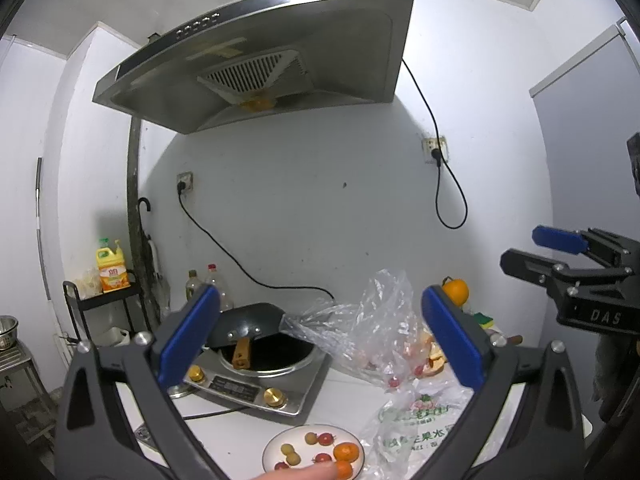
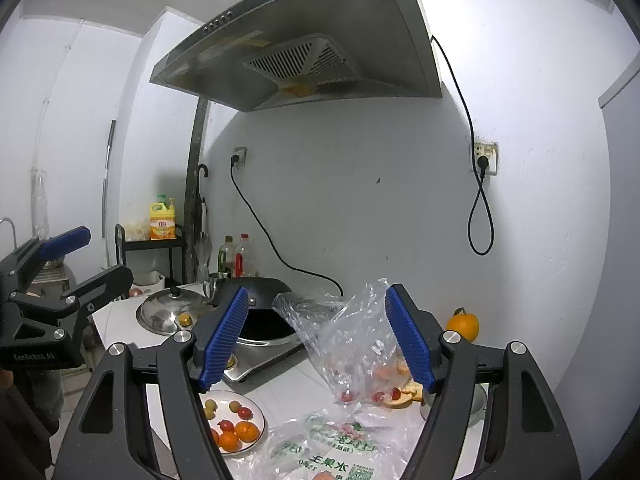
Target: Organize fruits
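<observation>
- The round white plate (image 2: 259,414) is partly hidden behind the right gripper's (image 2: 316,336) black arm, so only its right half shows in the right view.
- In the left view the plate is cut off at the bottom edge, and a blurry fingertip (image 1: 298,473) pokes in there, touching it.
- On the plate lie small round fruits: shiny orange tangerines (image 2: 245,430), red cherry tomatoes (image 2: 245,412) and pale yellow-green ones (image 2: 234,405).
- A crinkly clear plastic bag (image 2: 348,332) stands puffed up on the white counter (image 2: 288,390). More red tomatoes (image 2: 395,393) and some orange pieces sit inside it, but they are hard to make out through the plastic.
- A flat plastic bag with green print (image 2: 332,452) lies in front, cut off at the bottom.
- One big smooth orange (image 2: 463,326) sits alone by the wall, well apart from the plate.
- The right gripper has bumpy blue pads. Its jaws are wide apart with nothing pinched between them.
- The left gripper (image 1: 320,336) has smooth blue pads. Its jaws are also wide and hold nothing.
- A dark round wok (image 2: 262,300) sits on a shiny metal cooker (image 1: 256,384). A shiny metal lid (image 2: 168,312) lies beside it.
- A big grey metal hood (image 2: 304,40) hangs above.
</observation>
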A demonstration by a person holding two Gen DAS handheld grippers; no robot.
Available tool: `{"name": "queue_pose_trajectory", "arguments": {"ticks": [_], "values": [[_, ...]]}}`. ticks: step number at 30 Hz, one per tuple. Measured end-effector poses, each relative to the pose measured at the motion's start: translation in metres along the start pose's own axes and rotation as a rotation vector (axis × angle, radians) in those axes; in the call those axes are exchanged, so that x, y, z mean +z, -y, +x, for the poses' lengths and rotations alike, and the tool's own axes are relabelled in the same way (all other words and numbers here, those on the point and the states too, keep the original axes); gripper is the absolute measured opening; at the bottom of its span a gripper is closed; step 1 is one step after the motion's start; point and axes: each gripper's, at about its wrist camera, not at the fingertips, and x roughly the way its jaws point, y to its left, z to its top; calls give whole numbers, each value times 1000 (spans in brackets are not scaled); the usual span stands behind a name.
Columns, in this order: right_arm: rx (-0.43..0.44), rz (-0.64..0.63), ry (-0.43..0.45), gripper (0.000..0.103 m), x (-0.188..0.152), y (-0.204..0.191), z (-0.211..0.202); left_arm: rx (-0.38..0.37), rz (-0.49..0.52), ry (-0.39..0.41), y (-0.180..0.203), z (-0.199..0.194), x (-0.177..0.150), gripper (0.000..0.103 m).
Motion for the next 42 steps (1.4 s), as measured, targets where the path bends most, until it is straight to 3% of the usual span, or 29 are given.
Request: {"name": "queue_pose_trajectory", "arguments": {"ticks": [42], "values": [[2, 6, -45, 74, -9, -1, 28, 4, -14, -36, -9, 26, -12, 102]]}}
